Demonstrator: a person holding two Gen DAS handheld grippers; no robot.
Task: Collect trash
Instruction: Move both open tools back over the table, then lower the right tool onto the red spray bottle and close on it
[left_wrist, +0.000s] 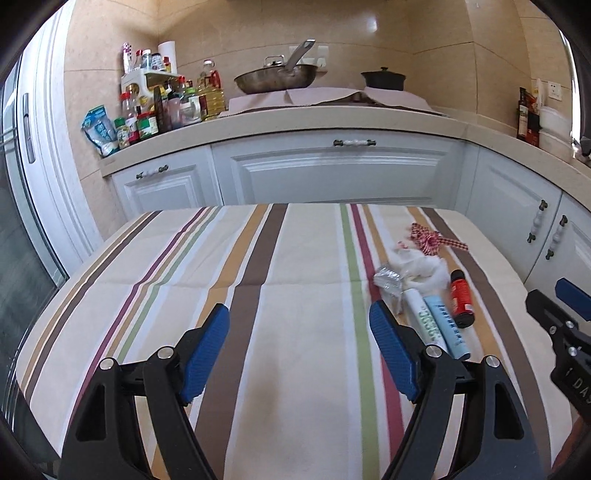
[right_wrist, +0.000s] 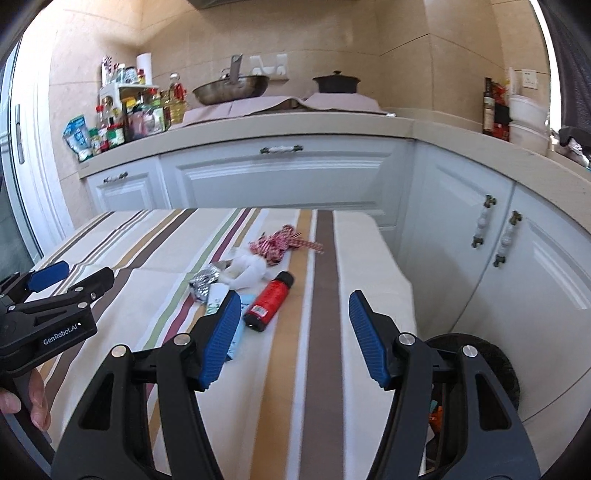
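Observation:
Trash lies in a cluster on the striped tablecloth (left_wrist: 303, 280): a red bottle (left_wrist: 461, 299) (right_wrist: 269, 300), two pale tubes (left_wrist: 439, 325), a crumpled foil wrapper (left_wrist: 388, 280) (right_wrist: 205, 282), white tissue (left_wrist: 424, 269) (right_wrist: 249, 273) and a red checked ribbon (left_wrist: 430, 238) (right_wrist: 277, 243). My left gripper (left_wrist: 299, 350) is open and empty, left of the cluster. My right gripper (right_wrist: 291, 332) is open and empty, just in front of the red bottle. A black trash bin (right_wrist: 476, 376) stands on the floor by the table's right side.
White cabinets (left_wrist: 332, 173) and a beige counter run behind and to the right of the table. On the counter are bottles and jars (left_wrist: 155, 110), a wok (left_wrist: 277, 79) and a black pot (left_wrist: 384, 79). A sliding door (left_wrist: 22, 221) is at the left.

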